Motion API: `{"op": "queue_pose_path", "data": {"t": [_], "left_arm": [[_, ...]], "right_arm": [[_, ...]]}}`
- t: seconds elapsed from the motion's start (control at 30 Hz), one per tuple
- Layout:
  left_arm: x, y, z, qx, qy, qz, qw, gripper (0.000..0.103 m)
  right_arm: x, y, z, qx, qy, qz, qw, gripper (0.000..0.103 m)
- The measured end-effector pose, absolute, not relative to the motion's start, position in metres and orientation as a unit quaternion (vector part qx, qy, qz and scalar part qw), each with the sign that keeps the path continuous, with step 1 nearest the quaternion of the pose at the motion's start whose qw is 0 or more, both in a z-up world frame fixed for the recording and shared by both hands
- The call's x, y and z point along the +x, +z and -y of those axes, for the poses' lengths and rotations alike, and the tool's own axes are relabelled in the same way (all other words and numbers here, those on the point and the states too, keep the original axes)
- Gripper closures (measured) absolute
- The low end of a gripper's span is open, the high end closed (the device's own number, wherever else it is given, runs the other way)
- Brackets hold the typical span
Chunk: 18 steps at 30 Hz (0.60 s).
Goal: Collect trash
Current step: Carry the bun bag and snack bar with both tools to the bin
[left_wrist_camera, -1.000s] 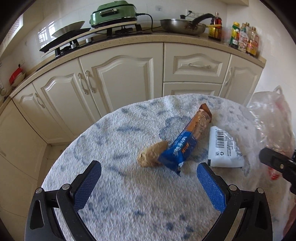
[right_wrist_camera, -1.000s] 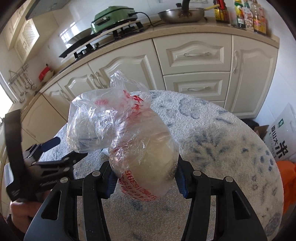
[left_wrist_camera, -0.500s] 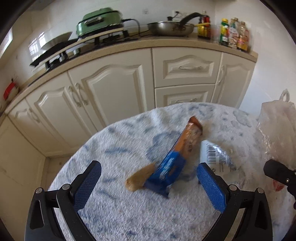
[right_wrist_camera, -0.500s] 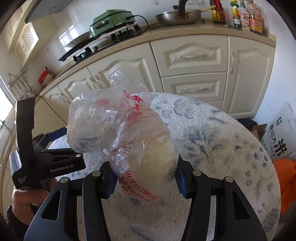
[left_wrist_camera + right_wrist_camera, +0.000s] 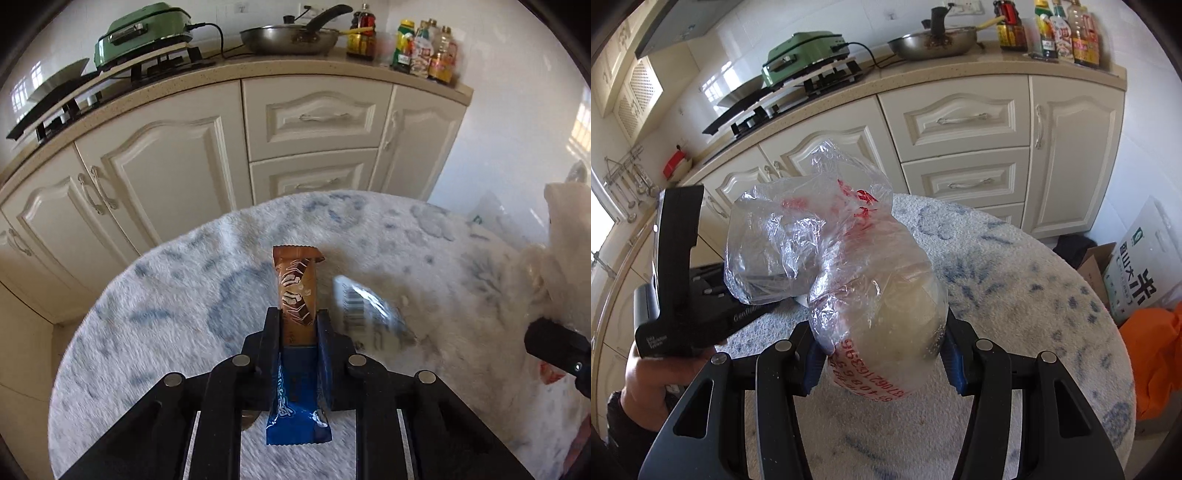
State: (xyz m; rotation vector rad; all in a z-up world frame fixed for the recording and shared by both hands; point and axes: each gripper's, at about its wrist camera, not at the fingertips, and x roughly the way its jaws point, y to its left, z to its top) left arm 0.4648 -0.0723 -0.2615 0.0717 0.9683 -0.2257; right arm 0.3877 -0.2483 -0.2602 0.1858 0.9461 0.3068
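A brown-and-blue snack wrapper (image 5: 297,295) is showing white swirls. The surface (image 5: 166,295) is wearing white fleece mottled blue.

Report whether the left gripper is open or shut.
Shut: the left gripper has its blue pads pressed against both sides of the long brown-and-blue snack wrapper.

You're in a home kitchen: cream cabinets (image 5: 964,122) under a stone counter (image 5: 295,70), a gas hob (image 5: 768,107), a green electric grill (image 5: 144,31), a wok (image 5: 290,38) and sauce bottles (image 5: 1060,29)
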Motion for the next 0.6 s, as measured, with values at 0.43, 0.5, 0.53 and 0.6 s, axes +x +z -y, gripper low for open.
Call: {"op": "queue_pose_path", "data": {"t": [0.43,0.5,0.53,0.6], "left_arm": [[0.349,-0.19,0.07,-0.014,-0.105,-0.39,0.915,0.088],[0.322,-0.175,0.072,-0.017,-0.108,-0.374,0.921,0.088],[0.308,-0.167,0.074,-0.021,-0.113,-0.365,0.924,0.088],[0.286,-0.155,0.079,-0.027,-0.122,-0.354,0.927,0.088]], "right_arm": [[0.321,-0.206,0.269,0.095,0.133,-0.413,0.896,0.05],[0.306,-0.194,0.274,0.096,0.129,-0.402,0.901,0.05],[0.3,-0.189,0.277,0.097,0.128,-0.398,0.903,0.05],[0.283,-0.177,0.286,0.101,0.123,-0.387,0.908,0.05]]}}
